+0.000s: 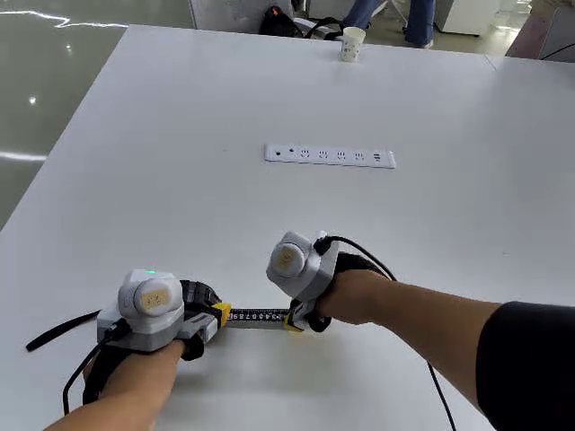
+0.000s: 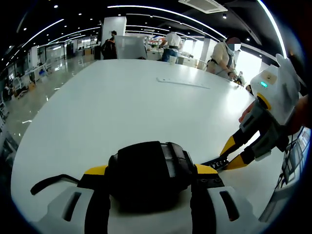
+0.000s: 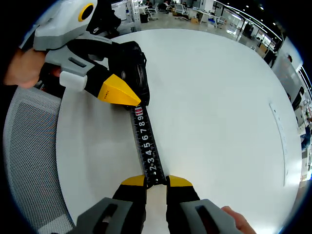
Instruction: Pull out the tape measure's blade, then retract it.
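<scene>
We're at the white table's [image 1: 269, 90] near edge: left gripper [image 1: 211, 321] clamps the tape measure [image 2: 146, 168], right gripper [image 3: 156, 181] pinches the blade [image 3: 144, 141] at its tip. If the pinch slips, it could snap back.

- Left gripper [image 1: 218, 316] was pale grey with yellow-tipped black jaws and a green light; thin black cable [image 1: 75, 377] at near left
- Right gripper [image 3: 156, 181] looked alike; looped black cable [image 1: 364, 254]; black sleeve [image 1: 526, 364] on that arm

Under my control, the right gripper [image 3: 156, 181] shows smooth yellow plastic fingertips [image 3: 180, 182] against a black satin blade [image 3: 145, 141]; the tape measure's case [image 2: 146, 168] looks matt black plastic, the table [image 1: 225, 206] smooth matt white.
</scene>
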`<state>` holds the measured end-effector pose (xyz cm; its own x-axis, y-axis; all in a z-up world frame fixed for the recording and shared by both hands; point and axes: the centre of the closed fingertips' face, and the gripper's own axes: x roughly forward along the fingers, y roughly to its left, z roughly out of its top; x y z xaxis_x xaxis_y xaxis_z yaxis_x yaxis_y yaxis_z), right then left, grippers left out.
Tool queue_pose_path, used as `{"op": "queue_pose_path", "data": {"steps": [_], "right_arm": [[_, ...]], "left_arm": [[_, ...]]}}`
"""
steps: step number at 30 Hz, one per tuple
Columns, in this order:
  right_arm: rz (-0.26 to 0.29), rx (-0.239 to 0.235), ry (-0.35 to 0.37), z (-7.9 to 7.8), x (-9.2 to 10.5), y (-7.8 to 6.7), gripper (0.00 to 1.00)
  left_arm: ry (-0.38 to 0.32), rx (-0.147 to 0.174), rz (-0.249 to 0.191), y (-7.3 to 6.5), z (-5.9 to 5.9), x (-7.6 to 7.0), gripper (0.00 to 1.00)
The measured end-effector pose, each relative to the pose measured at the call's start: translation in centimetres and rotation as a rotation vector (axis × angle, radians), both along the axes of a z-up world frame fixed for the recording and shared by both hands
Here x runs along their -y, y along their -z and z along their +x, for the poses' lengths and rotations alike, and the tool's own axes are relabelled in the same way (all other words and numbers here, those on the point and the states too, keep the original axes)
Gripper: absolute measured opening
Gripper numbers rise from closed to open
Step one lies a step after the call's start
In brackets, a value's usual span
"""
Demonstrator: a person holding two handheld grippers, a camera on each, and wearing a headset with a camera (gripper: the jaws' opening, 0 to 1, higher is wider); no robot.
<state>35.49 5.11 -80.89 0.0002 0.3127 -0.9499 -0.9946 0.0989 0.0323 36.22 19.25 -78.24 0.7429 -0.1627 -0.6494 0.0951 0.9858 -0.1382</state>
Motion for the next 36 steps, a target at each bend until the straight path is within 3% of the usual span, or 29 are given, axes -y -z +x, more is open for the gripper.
{"op": "queue_pose_path", "data": {"steps": [24, 36], "right_arm": [[0.015, 0.02, -0.008, 0.0, -1.2, 0.2, 0.11], [0.036, -0.001, -0.008, -0.1, -1.7, 0.1, 0.11]], "left_arm": [[0.0, 0.001, -0.004, -0.1, 0.0, -0.1, 0.62], [0.005, -0.002, -0.021, -0.1, -0.1, -0.1, 0.62]]}}
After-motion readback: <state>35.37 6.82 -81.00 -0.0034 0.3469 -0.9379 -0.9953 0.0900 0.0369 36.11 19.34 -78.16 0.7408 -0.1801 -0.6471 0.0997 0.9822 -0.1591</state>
